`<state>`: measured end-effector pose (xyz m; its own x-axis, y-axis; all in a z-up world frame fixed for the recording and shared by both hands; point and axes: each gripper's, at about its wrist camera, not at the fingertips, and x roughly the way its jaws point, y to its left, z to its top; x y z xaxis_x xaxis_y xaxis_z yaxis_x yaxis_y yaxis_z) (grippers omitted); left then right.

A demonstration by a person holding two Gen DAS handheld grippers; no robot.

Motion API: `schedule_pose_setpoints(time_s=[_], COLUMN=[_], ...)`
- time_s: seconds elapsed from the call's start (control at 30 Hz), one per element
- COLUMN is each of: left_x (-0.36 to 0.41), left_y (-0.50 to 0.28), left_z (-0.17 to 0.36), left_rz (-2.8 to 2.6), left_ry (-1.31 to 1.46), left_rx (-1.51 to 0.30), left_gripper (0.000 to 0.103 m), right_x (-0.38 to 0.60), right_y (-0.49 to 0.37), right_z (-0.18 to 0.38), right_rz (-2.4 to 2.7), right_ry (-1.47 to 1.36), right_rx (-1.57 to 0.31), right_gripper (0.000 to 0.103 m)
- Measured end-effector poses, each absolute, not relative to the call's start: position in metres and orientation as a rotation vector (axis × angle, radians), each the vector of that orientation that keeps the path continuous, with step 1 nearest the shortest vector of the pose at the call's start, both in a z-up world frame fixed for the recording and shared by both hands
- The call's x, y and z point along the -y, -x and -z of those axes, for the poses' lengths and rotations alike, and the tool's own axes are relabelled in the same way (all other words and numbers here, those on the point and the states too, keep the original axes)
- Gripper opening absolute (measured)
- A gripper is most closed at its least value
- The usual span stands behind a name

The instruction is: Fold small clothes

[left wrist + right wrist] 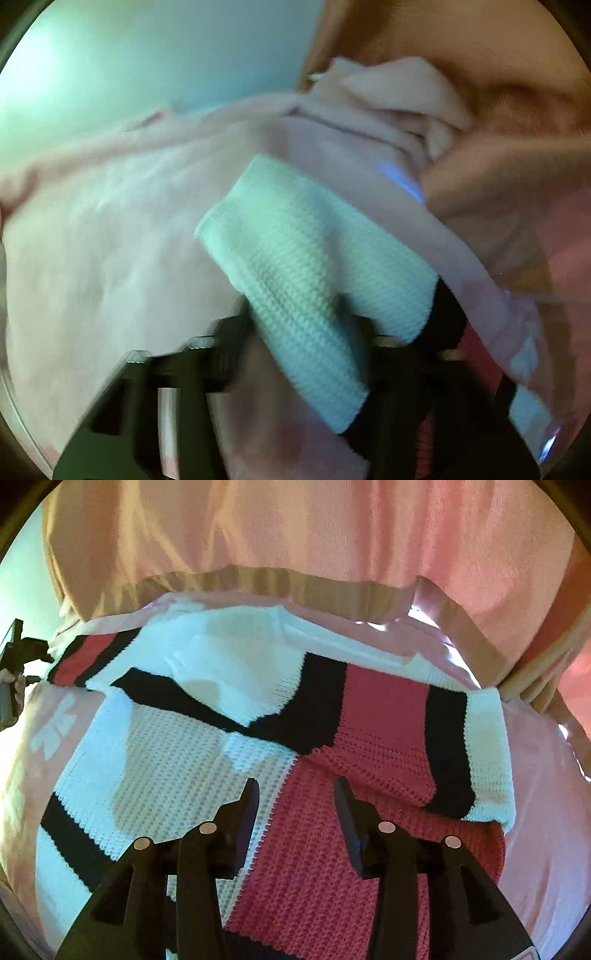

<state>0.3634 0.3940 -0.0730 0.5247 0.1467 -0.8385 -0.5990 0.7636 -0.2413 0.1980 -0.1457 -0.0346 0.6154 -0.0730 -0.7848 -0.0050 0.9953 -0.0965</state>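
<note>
A knitted sweater [332, 738] in white, red and black blocks lies spread on a pink sheet [546, 812]. My right gripper [295, 794] is open just above its middle, fingers apart over the white and red seam, holding nothing. In the left wrist view my left gripper [332, 332] is shut on a white ribbed part of the sweater [295, 251], which drapes up and over the jaws and hides the fingertips. The left gripper [14, 646] also shows small at the far left of the right wrist view.
A person in a pink top [314, 528] stands close behind the sweater. Crumpled pale pink cloth [399, 99] lies beyond the left gripper, with a pale wall [129, 55] behind. The pink sheet [92, 258] fills the left of that view.
</note>
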Motion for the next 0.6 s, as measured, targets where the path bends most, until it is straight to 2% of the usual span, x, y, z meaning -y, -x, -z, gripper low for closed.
schedule_pose_setpoints(time_s=[0.03, 0.13, 0.23, 0.4, 0.5, 0.6], left_x=[-0.390, -0.364, -0.290, -0.148, -0.060, 0.025], left_y=[-0.365, -0.358, -0.342, -0.297, -0.282, -0.267], left_z=[0.071, 0.036, -0.033, -0.107, -0.114, -0.087], left_rz=[-0.459, -0.467, -0.338, -0.002, 0.179, 0.289], left_ry=[0.546, 0.485, 0.360, 0.303, 0.287, 0.241], left_rx=[-0.923, -0.853, -0.737, -0.666, -0.697, -0.781], left_gripper=[0.013, 0.011, 0.011, 0.011, 0.011, 0.016], right_x=[0.149, 0.153, 0.162, 0.192, 0.215, 0.239], right_y=[-0.198, -0.198, -0.197, -0.191, -0.184, -0.180], right_z=[0.033, 0.028, 0.017, -0.011, -0.025, -0.031], right_rz=[0.045, 0.054, 0.064, 0.106, 0.141, 0.182], right_ry=[0.084, 0.068, 0.043, -0.035, -0.086, -0.116], right_rx=[-0.904, -0.892, -0.871, -0.808, -0.775, -0.765], right_gripper=[0.042, 0.044, 0.044, 0.048, 0.051, 0.053])
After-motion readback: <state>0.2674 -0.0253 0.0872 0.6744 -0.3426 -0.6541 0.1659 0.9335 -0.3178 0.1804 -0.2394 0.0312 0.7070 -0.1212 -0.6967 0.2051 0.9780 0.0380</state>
